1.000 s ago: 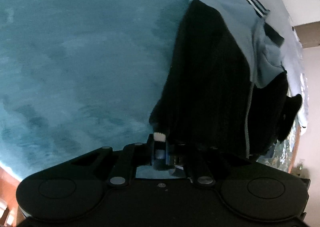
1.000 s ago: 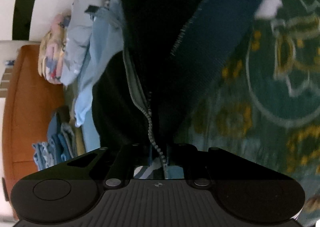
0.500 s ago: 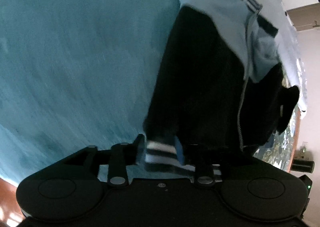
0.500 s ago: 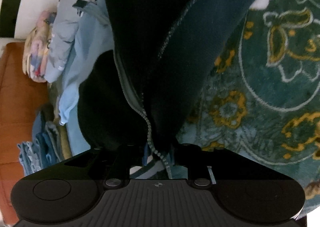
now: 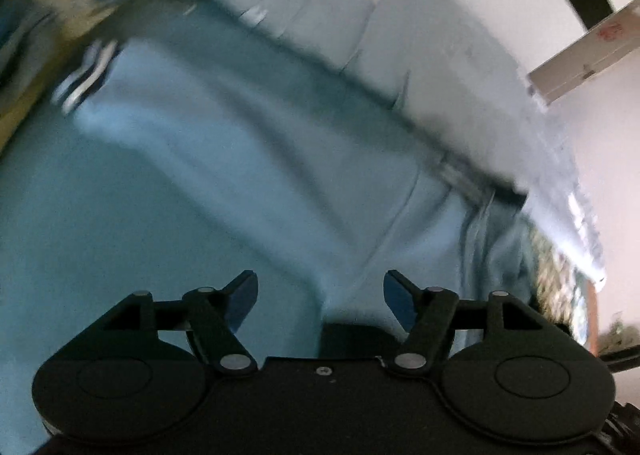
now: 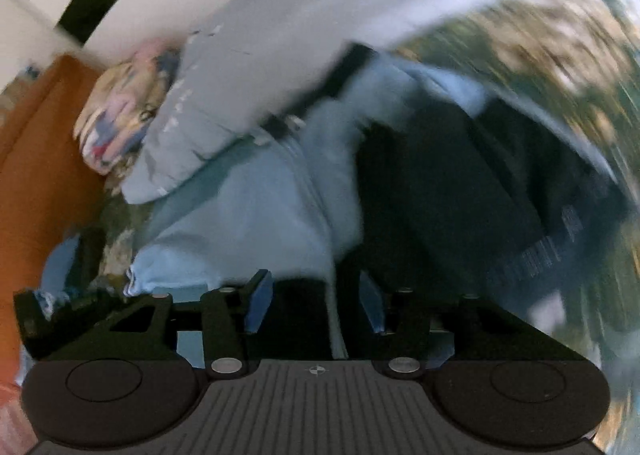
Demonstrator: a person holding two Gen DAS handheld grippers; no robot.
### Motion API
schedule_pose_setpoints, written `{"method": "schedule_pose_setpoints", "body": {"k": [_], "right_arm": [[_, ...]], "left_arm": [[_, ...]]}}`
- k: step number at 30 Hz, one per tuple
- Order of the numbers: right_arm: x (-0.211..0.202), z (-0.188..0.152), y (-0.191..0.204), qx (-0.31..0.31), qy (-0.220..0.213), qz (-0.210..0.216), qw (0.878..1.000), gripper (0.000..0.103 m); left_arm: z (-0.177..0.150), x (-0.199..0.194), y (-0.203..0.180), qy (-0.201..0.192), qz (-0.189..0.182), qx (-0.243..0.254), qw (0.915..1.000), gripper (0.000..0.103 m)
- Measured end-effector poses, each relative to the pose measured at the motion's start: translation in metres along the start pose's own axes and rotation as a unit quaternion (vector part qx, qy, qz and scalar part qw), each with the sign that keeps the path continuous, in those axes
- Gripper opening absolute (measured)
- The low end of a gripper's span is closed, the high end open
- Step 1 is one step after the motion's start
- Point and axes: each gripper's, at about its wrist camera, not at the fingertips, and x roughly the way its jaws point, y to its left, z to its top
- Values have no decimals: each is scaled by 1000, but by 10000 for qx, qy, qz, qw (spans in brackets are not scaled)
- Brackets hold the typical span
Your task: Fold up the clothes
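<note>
A black and light blue zip jacket lies on the bed. In the blurred left wrist view its light blue part [image 5: 280, 175] spreads under me, with a striped cuff [image 5: 84, 75] at the upper left. My left gripper [image 5: 320, 279] hangs above it, its jaws opening, with nothing between them. In the right wrist view the black body [image 6: 460, 207] lies right of the light blue part [image 6: 240, 223]. My right gripper [image 6: 313, 283] is above the jacket, its jaws opening. The pale zip edge [image 6: 334, 295] runs through the gap, and the pads do not press on it.
A grey quilted cover [image 5: 400, 55] lies along the far side, also seen as the grey cover [image 6: 224, 95]. A floral pillow [image 6: 116, 115] rests against an orange wooden board [image 6: 36, 175]. Folded blue clothes [image 6: 60, 263] sit at the left. The patterned green bedspread [image 6: 540, 35] shows on the right.
Both grippers were shut on the jacket's lower edge and have let it go. Both have opened and swung up and away, and both views are now blurred.
</note>
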Motion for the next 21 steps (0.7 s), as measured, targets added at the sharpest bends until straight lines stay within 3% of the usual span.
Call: {"method": "schedule_pose_setpoints", "body": {"k": [3,6,8,12,16,18,21], "right_arm": [[41,39,24,-427,-73,-122,9990,45],[82,66,48,-830,-63,-404,9957,45],[109,80,62,-1049,56,-543,9930,45],[152,89,83,-1449,210,-859,9855,45],[183,97,89,-1563,355,-1025,9817,45],[192,102,90,-1606,349,-1104,9802,46],[206,110,87,-1575,419,-1079,9807,46]], "left_arm": [[35,30,-21,-4,-188,320,9993,72],[54,61,-54,-6,-280,1258,9917,78],[59,81,-76,-23,-262,2195,9753,78],[55,117,-107,71,-347,3811,9239,80],[48,142,-120,200,-422,4750,8788,80],[49,151,-122,208,-572,4900,8696,80],[59,164,-121,391,-985,4718,8753,80]]}}
